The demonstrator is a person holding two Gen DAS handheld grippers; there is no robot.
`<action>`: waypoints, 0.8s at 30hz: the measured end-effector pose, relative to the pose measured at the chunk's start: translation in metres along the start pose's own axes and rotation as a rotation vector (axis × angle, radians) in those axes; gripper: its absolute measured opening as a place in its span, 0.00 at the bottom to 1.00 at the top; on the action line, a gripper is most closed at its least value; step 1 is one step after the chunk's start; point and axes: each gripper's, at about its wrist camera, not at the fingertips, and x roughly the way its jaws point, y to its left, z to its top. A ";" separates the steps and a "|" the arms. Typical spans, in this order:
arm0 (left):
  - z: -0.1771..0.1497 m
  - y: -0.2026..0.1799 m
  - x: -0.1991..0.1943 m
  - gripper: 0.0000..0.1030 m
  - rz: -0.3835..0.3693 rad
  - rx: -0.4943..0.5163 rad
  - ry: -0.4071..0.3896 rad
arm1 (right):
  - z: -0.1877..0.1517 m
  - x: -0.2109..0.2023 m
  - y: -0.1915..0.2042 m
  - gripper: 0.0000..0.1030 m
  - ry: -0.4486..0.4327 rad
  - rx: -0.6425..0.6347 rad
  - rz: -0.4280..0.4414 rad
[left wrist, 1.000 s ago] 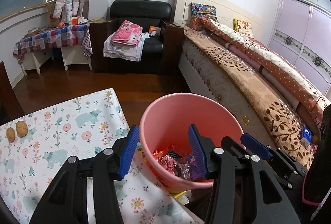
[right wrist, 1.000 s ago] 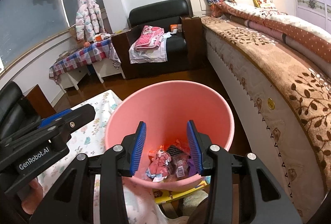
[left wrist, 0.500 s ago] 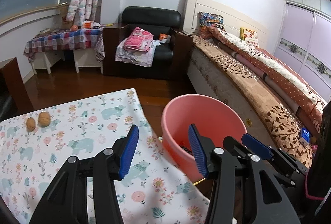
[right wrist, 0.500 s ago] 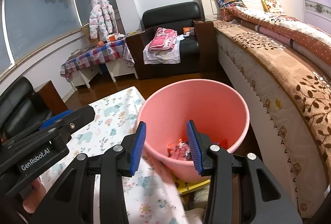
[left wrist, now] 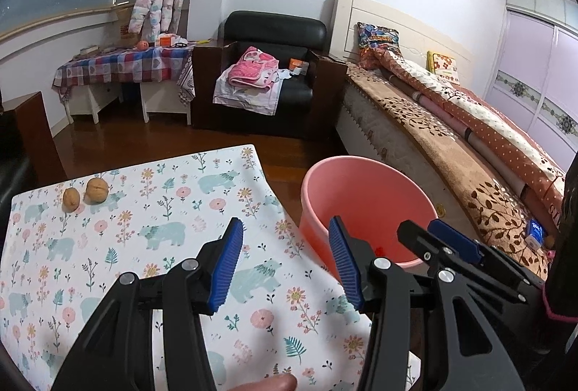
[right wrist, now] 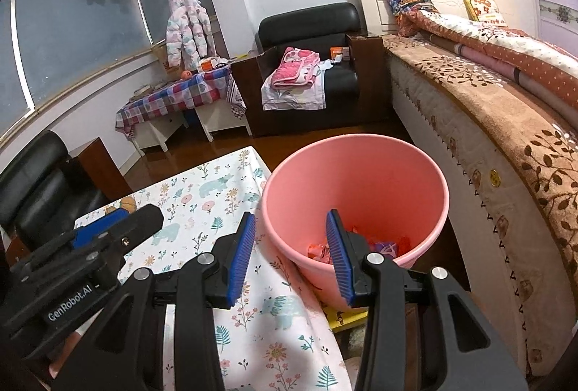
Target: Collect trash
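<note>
Pink plastic bucket (right wrist: 356,196): standing on the floor just off the right edge of the tabletop (left wrist: 151,232), between it and the bed (left wrist: 451,138); it is holding crumpled wrappers (right wrist: 319,252), red, orange and purple, at its bottom, seen only from the right wrist view.

Floral cloth with bears and flowers: covering the tabletop and draping over its near right corner beside the bucket.

Two walnuts (left wrist: 86,194): lying side by side, nearly touching, at the far left of the tabletop, well apart from the bucket.

Left hand-held gripper (left wrist: 285,255): hovering over the near right part of the tabletop, blue ribbed pads standing apart, nothing lying between them.

Right hand-held gripper (right wrist: 290,255): hanging over the near rim of the bucket, its left pad showing over the cloth and its right pad over the bucket's mouth; pads standing apart, gripping nothing. It is also showing at the right edge of the left wrist view (left wrist: 455,246).

Yellow flat item (right wrist: 341,318): peeking out on the floor under the bucket's near side; kind not discernible.

Black armchair (left wrist: 274,66): standing at the far wall, carrying folded pink cloth (left wrist: 253,69).

Checked side table (left wrist: 123,66): standing far left, bearing small clutter.
</note>
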 end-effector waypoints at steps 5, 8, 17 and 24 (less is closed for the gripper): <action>-0.003 0.002 -0.008 0.45 0.022 0.007 -0.021 | -0.001 -0.002 0.001 0.41 -0.001 0.002 0.004; -0.005 0.004 -0.010 0.45 0.024 0.004 -0.022 | -0.002 -0.003 0.004 0.41 -0.002 -0.004 0.004; -0.009 0.004 -0.012 0.44 0.028 0.003 -0.024 | -0.003 -0.007 0.008 0.41 -0.004 -0.020 0.007; -0.010 0.004 -0.012 0.44 0.028 0.003 -0.019 | -0.003 -0.006 0.008 0.41 -0.001 -0.020 0.006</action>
